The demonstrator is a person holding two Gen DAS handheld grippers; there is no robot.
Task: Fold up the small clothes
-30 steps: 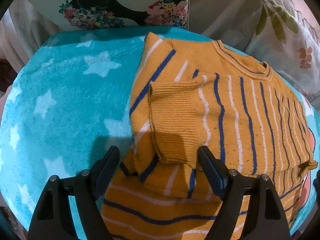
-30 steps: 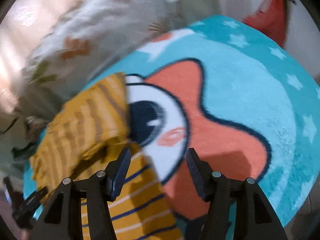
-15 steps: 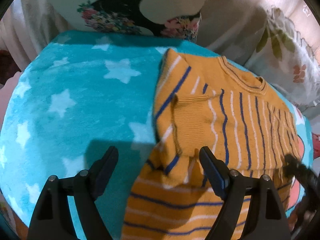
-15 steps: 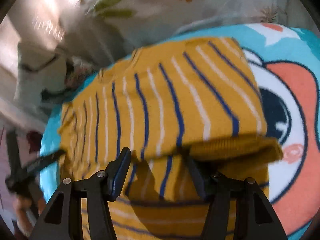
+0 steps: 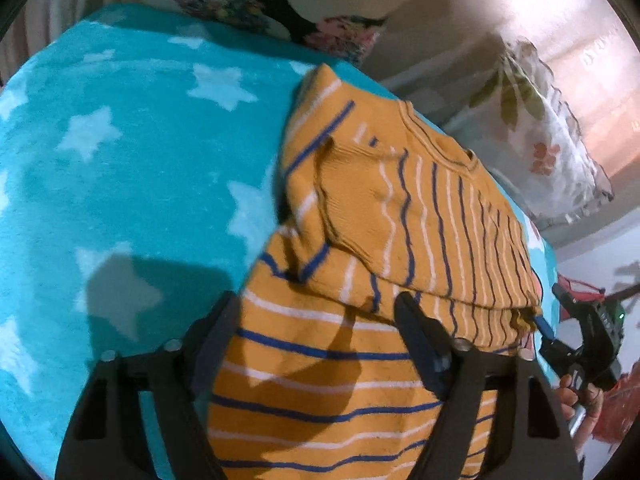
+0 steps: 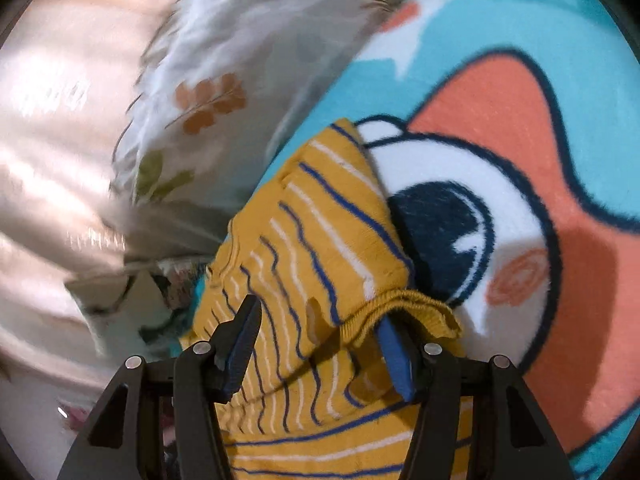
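sweater [image 5: 404,216]: folded striped knit on the star blanket [image 5: 132,168], ahead of and under both sets of jaws.
left gripper [image 5: 316,344]: jaws apart but closing, straddling the lower layer to take it.
right gripper [image 6: 320,344]: jaws apart, opening; the ribbed cuff [image 6: 404,308] drapes over one.

Warm indoor light, hard shadows, motion-blurred edges, fisheye bending

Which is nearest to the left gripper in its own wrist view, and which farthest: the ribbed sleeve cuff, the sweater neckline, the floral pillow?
1. Ribbed sleeve cuff, just ahead of the left gripper.
2. Sweater neckline, farther up.
3. Floral pillow, beyond, upper right.
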